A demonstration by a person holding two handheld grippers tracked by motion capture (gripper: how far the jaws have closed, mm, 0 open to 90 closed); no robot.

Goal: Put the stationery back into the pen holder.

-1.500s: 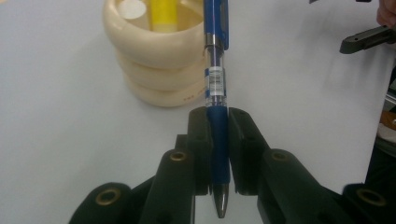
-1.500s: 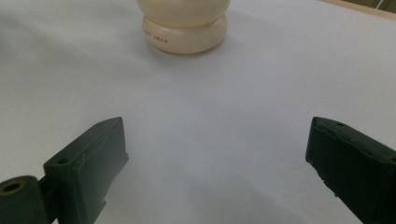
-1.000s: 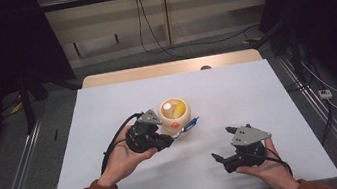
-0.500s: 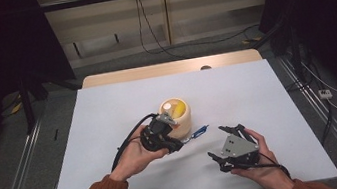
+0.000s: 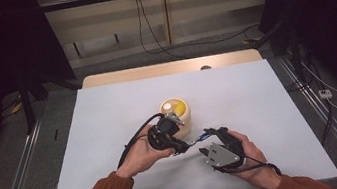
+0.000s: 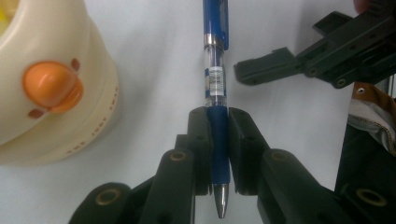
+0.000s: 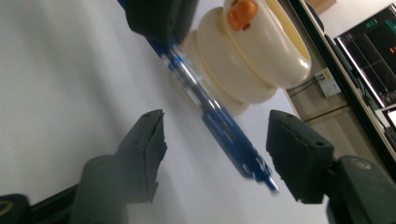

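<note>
Left gripper view: pen (image 6: 218,116) clamped between left gripper (image 6: 218,140) fingers (image 6: 200,135).

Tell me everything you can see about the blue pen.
The pen looks plastic: blue grip, clear barrel with a striped label, blue cap end, silver tip. The left gripper is shut on its grip section, holding it off the white table beside a cream duck-faced pot. The right gripper has just been closing, its jaws either side of the cap end, not yet touching.

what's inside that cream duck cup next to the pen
In the high view, the cream duck cup holds something yellow near its rim. What it is, and anything deeper inside, stays hidden by the cup's wall and the left gripper in front.
</note>
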